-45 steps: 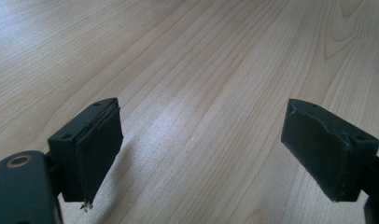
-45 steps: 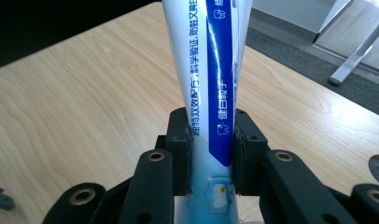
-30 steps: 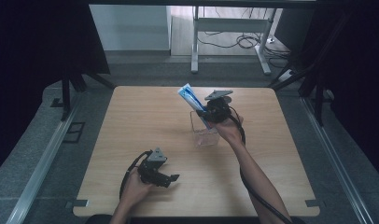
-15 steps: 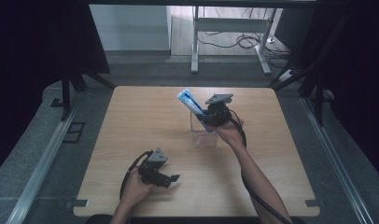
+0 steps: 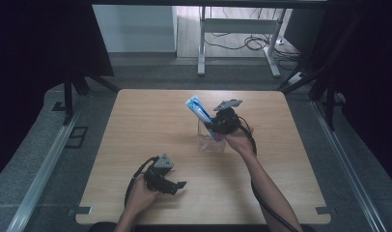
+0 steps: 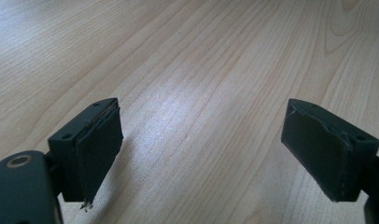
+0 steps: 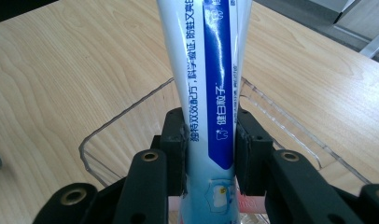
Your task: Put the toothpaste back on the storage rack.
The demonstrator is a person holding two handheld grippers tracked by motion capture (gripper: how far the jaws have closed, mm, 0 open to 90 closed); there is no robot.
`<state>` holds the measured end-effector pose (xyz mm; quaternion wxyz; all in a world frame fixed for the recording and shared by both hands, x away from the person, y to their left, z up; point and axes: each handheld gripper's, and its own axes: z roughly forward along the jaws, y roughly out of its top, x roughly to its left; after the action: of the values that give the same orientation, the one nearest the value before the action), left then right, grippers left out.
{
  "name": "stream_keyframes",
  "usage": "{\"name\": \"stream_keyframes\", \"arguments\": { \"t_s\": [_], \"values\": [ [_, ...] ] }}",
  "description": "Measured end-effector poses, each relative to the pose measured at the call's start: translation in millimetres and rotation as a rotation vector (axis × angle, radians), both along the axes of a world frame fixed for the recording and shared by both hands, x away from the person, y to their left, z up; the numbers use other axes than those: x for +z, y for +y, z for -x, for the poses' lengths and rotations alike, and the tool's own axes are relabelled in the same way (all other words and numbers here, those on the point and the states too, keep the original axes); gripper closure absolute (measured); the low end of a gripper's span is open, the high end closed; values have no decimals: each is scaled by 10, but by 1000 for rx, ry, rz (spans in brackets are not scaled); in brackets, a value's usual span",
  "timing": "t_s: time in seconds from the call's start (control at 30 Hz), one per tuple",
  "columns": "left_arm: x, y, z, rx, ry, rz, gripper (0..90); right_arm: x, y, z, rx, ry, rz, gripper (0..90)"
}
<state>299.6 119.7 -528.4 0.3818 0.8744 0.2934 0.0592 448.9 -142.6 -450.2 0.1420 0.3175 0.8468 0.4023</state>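
A white and blue toothpaste tube (image 5: 198, 108) (image 7: 211, 70) stands tilted, its lower end inside a clear plastic container (image 5: 212, 144) (image 7: 114, 120) at the table's middle. My right gripper (image 5: 212, 127) (image 7: 210, 128) is shut on the tube's lower part, one pad pressing each side, just above the container's rim. My left gripper (image 5: 177, 184) (image 6: 201, 144) rests near the front edge of the table, open, with bare wood between its jaws.
The wooden table (image 5: 136, 125) is bare around the container. A metal desk frame (image 5: 232, 29) and cables lie on the floor beyond the far edge. Dark curtains hang at both sides.
My right gripper and the tube have sunk slightly toward the container. The left gripper has stayed put.
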Motion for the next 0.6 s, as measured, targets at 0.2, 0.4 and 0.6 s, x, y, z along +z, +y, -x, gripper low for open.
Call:
{"name": "stream_keyframes", "arguments": {
  "t_s": [0.2, 0.4, 0.6],
  "values": [
    [2, -4, 2, 2, 0, 7, 127, 19, -22, 10, -4, 27, -3, 664],
    [-2, -15, 1, -1, 0, 4, 128, 72, -71, 32, 3, 39, -16, 622],
    [-3, -28, 2, -6, 0, -2, 127, 62, -79, 63, 15, 39, 1, 597]
  ]
}}
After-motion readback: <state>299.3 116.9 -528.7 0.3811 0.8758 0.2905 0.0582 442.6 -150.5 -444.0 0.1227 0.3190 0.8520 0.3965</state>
